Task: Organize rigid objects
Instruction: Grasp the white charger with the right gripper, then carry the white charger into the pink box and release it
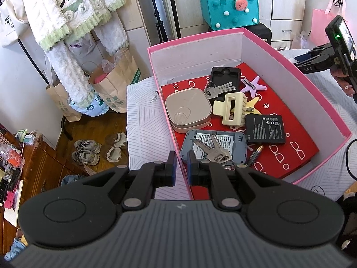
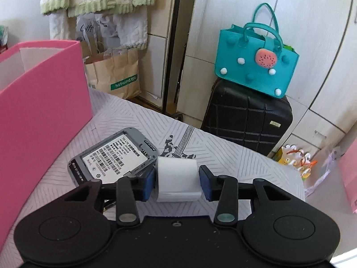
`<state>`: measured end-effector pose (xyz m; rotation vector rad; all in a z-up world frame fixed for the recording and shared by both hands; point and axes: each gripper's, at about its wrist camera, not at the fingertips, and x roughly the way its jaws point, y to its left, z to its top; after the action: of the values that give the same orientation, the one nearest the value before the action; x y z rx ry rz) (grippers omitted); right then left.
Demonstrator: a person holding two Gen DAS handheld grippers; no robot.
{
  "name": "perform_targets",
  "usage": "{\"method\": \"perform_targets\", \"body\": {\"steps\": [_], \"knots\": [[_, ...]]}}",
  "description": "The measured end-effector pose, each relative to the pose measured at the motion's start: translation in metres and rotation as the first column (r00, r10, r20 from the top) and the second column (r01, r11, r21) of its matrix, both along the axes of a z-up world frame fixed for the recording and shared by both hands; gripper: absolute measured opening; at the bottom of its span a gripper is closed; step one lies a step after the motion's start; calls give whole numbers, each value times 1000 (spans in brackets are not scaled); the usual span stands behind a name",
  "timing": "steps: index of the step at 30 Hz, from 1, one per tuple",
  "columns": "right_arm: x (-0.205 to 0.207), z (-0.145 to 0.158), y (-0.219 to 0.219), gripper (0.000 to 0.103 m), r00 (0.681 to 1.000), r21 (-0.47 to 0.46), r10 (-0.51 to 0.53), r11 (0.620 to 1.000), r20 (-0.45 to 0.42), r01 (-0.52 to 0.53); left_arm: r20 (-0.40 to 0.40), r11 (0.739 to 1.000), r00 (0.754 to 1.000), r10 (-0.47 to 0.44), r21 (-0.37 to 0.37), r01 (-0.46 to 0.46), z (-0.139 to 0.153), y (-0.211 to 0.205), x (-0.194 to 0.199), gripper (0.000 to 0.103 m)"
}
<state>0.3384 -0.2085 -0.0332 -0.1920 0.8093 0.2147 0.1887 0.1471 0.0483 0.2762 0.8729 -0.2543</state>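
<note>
In the left wrist view a pink box (image 1: 316,93) holds a beige square case (image 1: 188,109), a cream hair claw (image 1: 229,109), a black battery (image 1: 265,128), a grey device back (image 1: 214,145) with keys (image 1: 214,150) on it, a black case (image 1: 225,76) and star clips. My left gripper (image 1: 181,167) straddles the box's near wall, slightly open and empty. In the right wrist view my right gripper (image 2: 177,183) is open around a white paper roll (image 2: 177,179) on the bed. A grey device (image 2: 113,156) lies just left of it.
The pink box wall (image 2: 44,111) stands left of the right gripper. The bed's patterned sheet (image 2: 223,151) ends ahead, with a black suitcase (image 2: 247,120) and teal bag (image 2: 254,67) beyond. Paper bags (image 1: 113,84) and shoes (image 1: 87,151) lie on the floor at left.
</note>
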Motion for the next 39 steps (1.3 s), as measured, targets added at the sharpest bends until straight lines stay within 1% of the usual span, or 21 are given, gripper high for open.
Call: {"method": "perform_targets", "body": {"steps": [4,6,9,11,13,16,19,20,22,26,27,29,30,32,35,39], "knots": [[-13,10,0,48,1000,42,14,999,8,-15,-1,1000,1000,-1,0,1,0,0,0,9],[-22,19,2,48,999,58,26,998,22,-27,-1,1000,1000,-2,0,2,0,-1,1,9],[-39,39,6,48,997,110,62,992,48,-67,-1,1000,1000,-3,0,3,-1,-1,1,9],[-54,58,13,48,991,162,113,979,71,-123,0,1000,1000,-2,0,2,-1,-1,1,9],[-68,76,22,48,980,203,172,961,98,-189,1,1000,1000,-1,-3,1,0,-1,1,9],[-88,101,39,48,949,247,279,919,145,-307,1,1000,1000,0,-6,0,0,-2,2,9],[-100,118,59,48,906,293,393,857,160,-423,0,1000,1000,-1,-8,1,0,-2,2,9],[-101,120,67,48,891,309,428,836,151,-454,0,1000,1000,0,-8,0,0,-3,3,9],[-100,120,82,48,869,330,480,806,122,-492,1,1000,1000,2,-10,-2,0,-4,3,9],[-93,108,112,48,832,332,553,779,35,-531,0,1000,1000,4,-15,-4,0,-3,3,9],[-90,104,118,48,825,349,565,772,5,-531,0,1000,1000,3,-18,-3,0,-3,3,9],[-85,95,128,48,800,397,595,754,-76,-523,-2,1000,1000,4,-22,-4,0,0,3,9],[-89,91,133,48,792,402,603,753,-100,-522,-3,1000,1000,4,-22,-4,0,0,3,9],[-95,85,140,48,779,371,613,759,-132,-535,0,1000,1000,3,-19,-3,0,0,4,9],[-98,80,148,48,770,329,618,769,-161,-548,2,1000,1000,4,-20,-4,-1,0,3,9],[-99,77,149,48,757,311,624,771,-194,-556,0,1000,1000,3,-20,-3,-1,-1,2,9]]}}
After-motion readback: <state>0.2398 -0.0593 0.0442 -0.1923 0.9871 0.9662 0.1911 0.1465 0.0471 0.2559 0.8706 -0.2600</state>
